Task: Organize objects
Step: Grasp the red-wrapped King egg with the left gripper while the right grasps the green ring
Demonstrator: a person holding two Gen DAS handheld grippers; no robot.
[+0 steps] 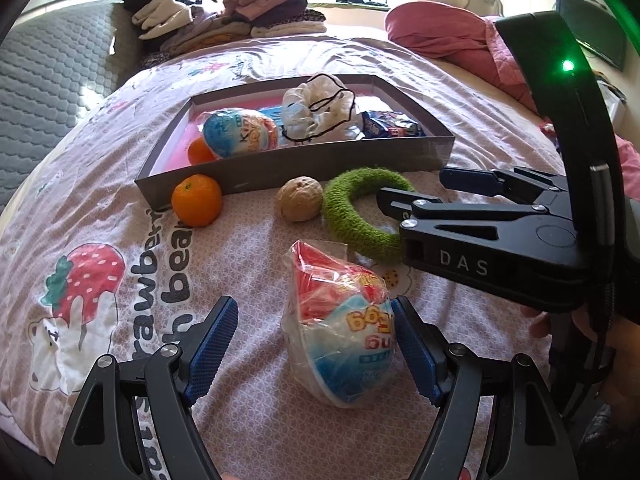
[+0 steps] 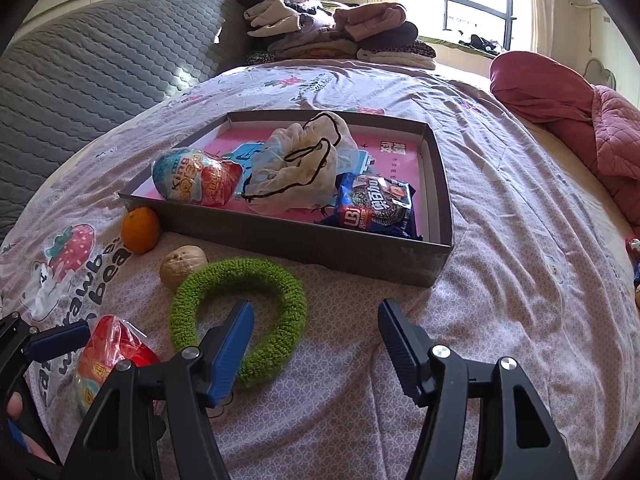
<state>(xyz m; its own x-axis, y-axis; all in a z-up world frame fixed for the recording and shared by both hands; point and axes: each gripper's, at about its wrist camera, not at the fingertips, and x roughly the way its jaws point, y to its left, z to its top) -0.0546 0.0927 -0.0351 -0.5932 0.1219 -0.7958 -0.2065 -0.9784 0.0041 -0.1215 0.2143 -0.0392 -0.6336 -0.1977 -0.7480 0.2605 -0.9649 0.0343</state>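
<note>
My left gripper (image 1: 314, 334) is open around a wrapped toy egg (image 1: 340, 332) that lies on the bed; its right pad touches the egg and its left pad stands apart. My right gripper (image 2: 316, 320) is open, its left finger over the hole of a green knitted ring (image 2: 240, 316), its right finger outside the ring. It also shows in the left wrist view (image 1: 412, 190). A walnut (image 2: 182, 266) and an orange (image 2: 140, 230) lie before a shallow grey box (image 2: 360, 250) holding another toy egg (image 2: 196, 178), a drawstring pouch (image 2: 296, 168) and a cookie pack (image 2: 372, 206).
A second orange (image 1: 200, 152) sits inside the box. Folded clothes (image 2: 332, 32) are stacked at the far end of the bed. A pink quilt (image 2: 568, 108) lies at the right. A grey quilted headboard (image 2: 92, 80) runs along the left.
</note>
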